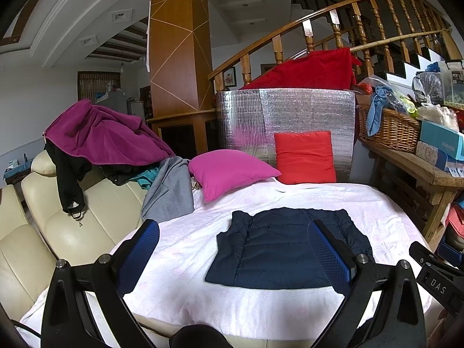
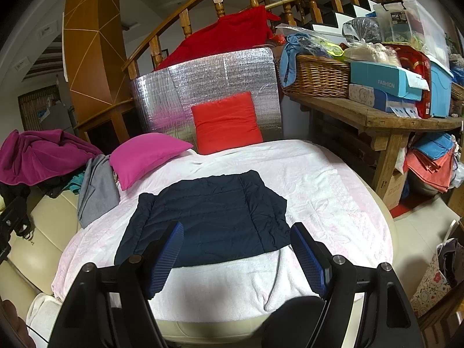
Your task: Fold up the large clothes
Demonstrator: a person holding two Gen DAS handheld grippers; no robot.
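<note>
Nearest the cameras, the left gripper (image 1: 232,246) and the right gripper (image 2: 236,249) each show two black arms ending in blue pads (image 1: 327,253) with a fine cross-hatched grip texture; both sets of jaws stand wide apart and hold nothing, hovering above the near edge of the bed. In the left wrist view, a black device (image 1: 438,275) at the near right edge carries the letters "DAS".

The task item, a navy quilted jacket (image 2: 208,214), lies folded into a rough rectangle, flat on a white bedspread (image 2: 319,197) with a faint pink floral relief. Its stitched horizontal channels give a puffed, ribbed surface. It sits toward the near middle of the bed, touching neither gripper.

To the left, a cream leather sofa (image 1: 72,217) with smooth padded cushions adjoins the bed. A grey garment (image 1: 171,188) hangs over the sofa's edge onto the bedspread; farther left a magenta fleece garment (image 1: 104,136) is heaped over black clothing (image 1: 68,177).

Farther back, a magenta cushion (image 2: 145,153) lies just beside an upright red square cushion (image 2: 226,123), which leans on a crinkled silver foil panel (image 2: 246,72). A red quilted blanket (image 2: 229,37) shows above the panel, before a turned wooden stair railing (image 2: 220,3).

At far right, a rough wooden bench (image 2: 377,113) bears a woven wicker basket (image 2: 319,78), a teal box (image 2: 385,82) printed "FASHION", and a clear plastic bin (image 2: 406,20) labelled "ROX".
</note>
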